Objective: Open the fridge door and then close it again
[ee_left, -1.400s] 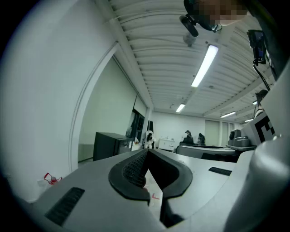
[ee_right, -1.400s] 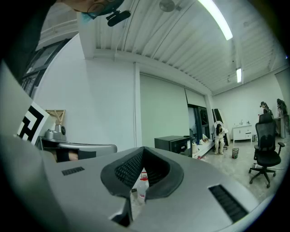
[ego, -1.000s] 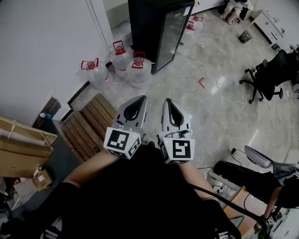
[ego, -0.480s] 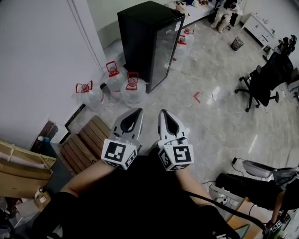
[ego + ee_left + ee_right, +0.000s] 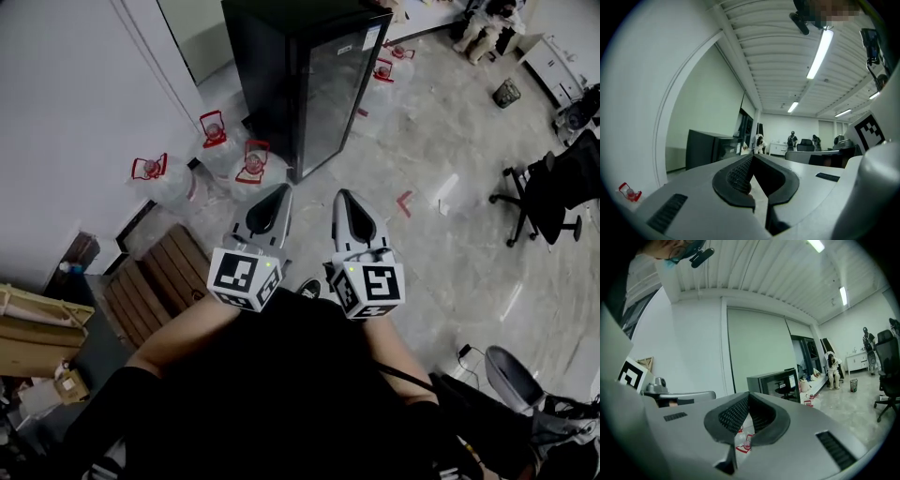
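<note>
A black fridge [image 5: 298, 80] with a glass door stands on the floor ahead, by the white wall, with its door closed. It also shows as a dark box in the left gripper view [image 5: 707, 148] and in the right gripper view [image 5: 776, 381]. My left gripper [image 5: 280, 191] and right gripper [image 5: 343, 196] are held side by side in front of my body, pointing at the fridge and well short of it. Both are shut with nothing between the jaws, as each gripper's own view confirms [image 5: 752, 157] [image 5: 749, 394].
Three water jugs with red caps [image 5: 156, 178] [image 5: 214, 139] [image 5: 251, 171] stand left of the fridge. A wooden pallet [image 5: 155, 281] and cardboard [image 5: 37, 328] lie at the left. An office chair [image 5: 555, 178] is at the right. A red floor mark [image 5: 405, 202] lies ahead.
The fridge has come nearer and fills more of the top of the head view. Both grippers stay shut and side by side.
</note>
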Demonstrator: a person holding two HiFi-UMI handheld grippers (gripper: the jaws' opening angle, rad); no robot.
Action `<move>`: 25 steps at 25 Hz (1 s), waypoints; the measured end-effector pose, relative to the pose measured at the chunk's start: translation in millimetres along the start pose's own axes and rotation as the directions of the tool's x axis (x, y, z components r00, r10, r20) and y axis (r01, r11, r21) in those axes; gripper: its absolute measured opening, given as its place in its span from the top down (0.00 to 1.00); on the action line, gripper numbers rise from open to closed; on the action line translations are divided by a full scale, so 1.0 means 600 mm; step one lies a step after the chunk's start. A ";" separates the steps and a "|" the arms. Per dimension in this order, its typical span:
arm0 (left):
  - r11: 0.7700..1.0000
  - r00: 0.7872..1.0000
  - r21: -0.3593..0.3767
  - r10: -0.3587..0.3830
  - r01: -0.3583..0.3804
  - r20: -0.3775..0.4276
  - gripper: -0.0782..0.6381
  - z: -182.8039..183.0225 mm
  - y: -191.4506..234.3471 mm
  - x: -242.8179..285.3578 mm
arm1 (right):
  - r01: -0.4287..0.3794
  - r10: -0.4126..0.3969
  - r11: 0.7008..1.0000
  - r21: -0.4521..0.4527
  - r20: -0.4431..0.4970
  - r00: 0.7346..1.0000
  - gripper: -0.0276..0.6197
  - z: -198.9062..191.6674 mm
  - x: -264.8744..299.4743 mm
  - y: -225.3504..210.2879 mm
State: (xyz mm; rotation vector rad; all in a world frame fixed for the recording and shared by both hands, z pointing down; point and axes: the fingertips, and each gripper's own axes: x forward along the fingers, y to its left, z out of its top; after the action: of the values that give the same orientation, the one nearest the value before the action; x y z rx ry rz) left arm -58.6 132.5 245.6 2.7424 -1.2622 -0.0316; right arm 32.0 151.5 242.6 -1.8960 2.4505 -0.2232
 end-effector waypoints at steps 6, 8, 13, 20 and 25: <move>0.999 0.999 -0.015 0.047 -0.047 -0.018 0.88 0.000 -0.004 0.117 | -0.019 0.020 0.999 0.035 -0.021 1.000 0.93 0.012 0.062 -0.099; 0.998 0.998 0.002 0.061 -0.061 -0.016 0.88 -0.002 0.005 0.138 | -0.031 0.033 0.998 0.047 -0.026 0.999 0.93 0.004 0.088 -0.111; 0.995 0.994 0.013 0.099 -0.099 -0.055 0.88 -0.023 0.065 0.189 | -0.055 0.057 0.997 0.063 -0.044 0.997 0.93 -0.014 0.161 -0.119; 0.997 0.992 0.011 0.077 -0.076 -0.105 0.88 -0.081 0.197 0.302 | -0.017 0.025 0.996 0.091 -0.084 0.996 0.93 -0.051 0.300 -0.143; 0.998 0.989 0.046 0.050 -0.044 -0.140 0.88 -0.124 0.292 0.396 | 0.053 -0.043 0.995 0.082 -0.114 0.993 0.93 -0.074 0.402 -0.167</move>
State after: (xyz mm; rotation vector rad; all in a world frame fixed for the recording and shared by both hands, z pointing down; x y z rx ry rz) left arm -31.1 -152.7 348.3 2.6940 -1.3027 0.1921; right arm 61.6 -101.7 314.5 -1.9597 2.4220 -0.4401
